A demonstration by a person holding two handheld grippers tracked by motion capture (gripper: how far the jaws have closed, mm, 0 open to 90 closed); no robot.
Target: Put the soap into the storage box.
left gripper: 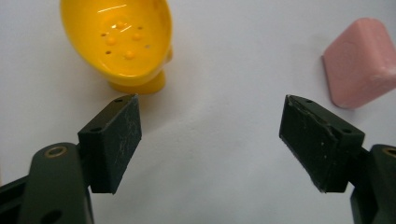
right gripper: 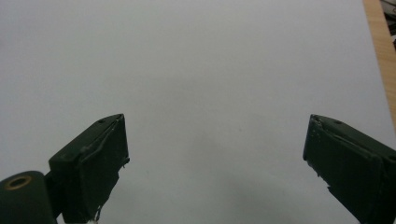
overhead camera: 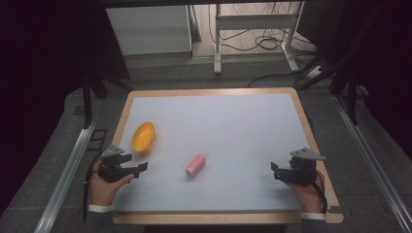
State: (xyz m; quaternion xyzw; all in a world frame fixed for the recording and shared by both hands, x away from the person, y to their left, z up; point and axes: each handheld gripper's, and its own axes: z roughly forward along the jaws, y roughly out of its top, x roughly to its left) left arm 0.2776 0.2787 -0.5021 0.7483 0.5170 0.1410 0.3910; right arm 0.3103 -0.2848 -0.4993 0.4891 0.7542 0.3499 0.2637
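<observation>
Hands: at near table edge, left gripper (overhead camera: pixel 138 170) and right gripper (overhead camera: pixel 275 171) both jaws apart, empty.
Table (overhead camera: pixel 233 121): white, wood-rimmed.
Yellow dish (overhead camera: pixel 144 137): just ahead of left gripper; smooth, likely to skid if nudged.
Pink soap (overhead camera: pixel 195 165): mid-table; could slip from pinch.

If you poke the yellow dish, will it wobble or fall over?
The yellow dish would probably wobble: its wide, tilted bowl sits on a much smaller foot. It looks like glossy, hard plastic, so it may slip between the open left gripper jaws rather than bend. It also seems thin and hollow, so a push would likely slide it across the smooth white table.
</observation>
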